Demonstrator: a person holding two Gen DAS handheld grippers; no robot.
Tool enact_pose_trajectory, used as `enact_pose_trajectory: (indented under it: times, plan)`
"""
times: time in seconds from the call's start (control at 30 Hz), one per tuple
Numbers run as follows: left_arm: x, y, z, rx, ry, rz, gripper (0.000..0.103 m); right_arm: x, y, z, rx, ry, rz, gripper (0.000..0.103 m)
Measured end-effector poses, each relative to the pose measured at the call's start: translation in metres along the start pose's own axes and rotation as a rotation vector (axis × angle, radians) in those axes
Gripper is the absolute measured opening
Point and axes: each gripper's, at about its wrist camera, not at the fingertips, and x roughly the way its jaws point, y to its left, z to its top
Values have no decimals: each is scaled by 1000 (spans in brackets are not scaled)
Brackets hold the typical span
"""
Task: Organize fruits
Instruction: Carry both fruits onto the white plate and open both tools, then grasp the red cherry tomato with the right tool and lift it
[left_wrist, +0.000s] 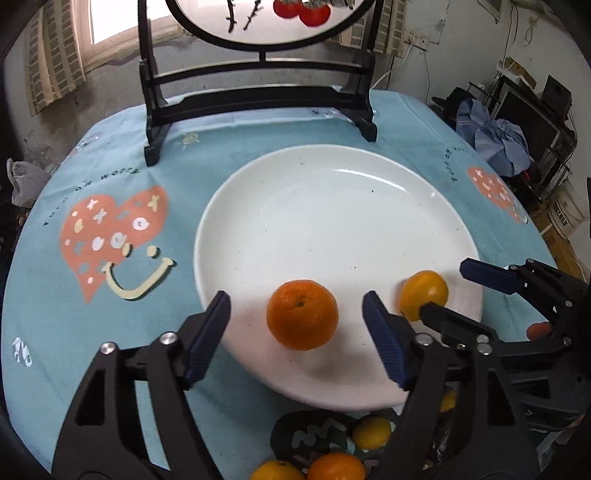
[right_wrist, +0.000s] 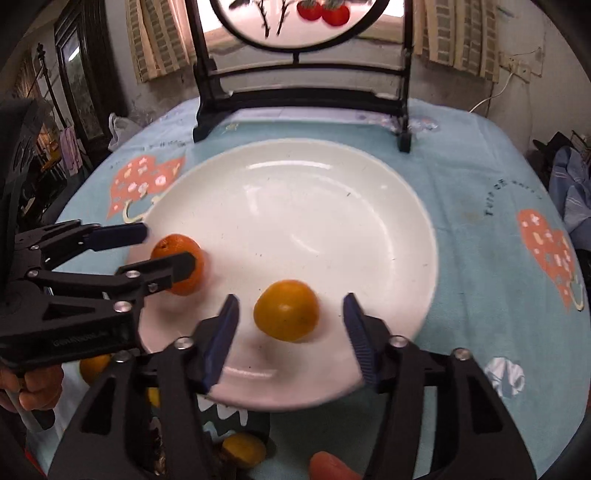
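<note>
both tools (left_wrist: 295, 325) (right_wrist: 290, 317) tilt downward, jaws spread.

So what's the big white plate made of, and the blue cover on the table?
The white plate looks like glazed ceramic or porcelain: smooth, glossy, with bright window glints along its rim. Hard plastic can't be ruled out. The blue tablecloth looks like soft printed fabric: matte, no shine, hearts and lettering printed on it, and it drapes over the table's edge.

A grey, stained wall (left_wrist: 110, 92) with curtained windows (left_wrist: 107, 22); cluttered shelves (left_wrist: 535, 122) and cardboard boxes (left_wrist: 565, 218) crowd the right corner
</note>
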Motion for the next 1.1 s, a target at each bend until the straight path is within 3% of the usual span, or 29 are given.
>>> enact_pose_trajectory:
  times: [0.17,0.27,0.37,0.47,0.6,0.73,0.83,1.0,1.1]
  plan:
    - [-71,8,-22,-22,-99,-7,93,-70,4,-22,25,-120,29,76]
    - [-110,7,-54,2,-134,30,95,-106,10,-52,39,-149,29,96]
    - [-139,7,-97,12,-164,51,97,-129,19,-89,-8,-160,-26,96]
    - [-157,9,-141,-1,-189,27,97,-138,30,-131,-82,-152,-80,96]
    - [-160,13,-193,-52,-202,13,97,-135,33,-165,-98,-136,-91,87]
    - [-147,15,-217,-48,-176,-15,97,-128,32,-178,-83,-127,-96,86]
    - [-139,15,-224,-38,-162,24,97,-118,28,-176,-70,-98,-91,78]
    - [-137,22,-223,-66,-151,-19,97,-101,26,-172,-71,-51,-105,73]
    - [-137,24,-223,-75,-149,-36,97,-93,29,-171,-85,-29,-104,64]
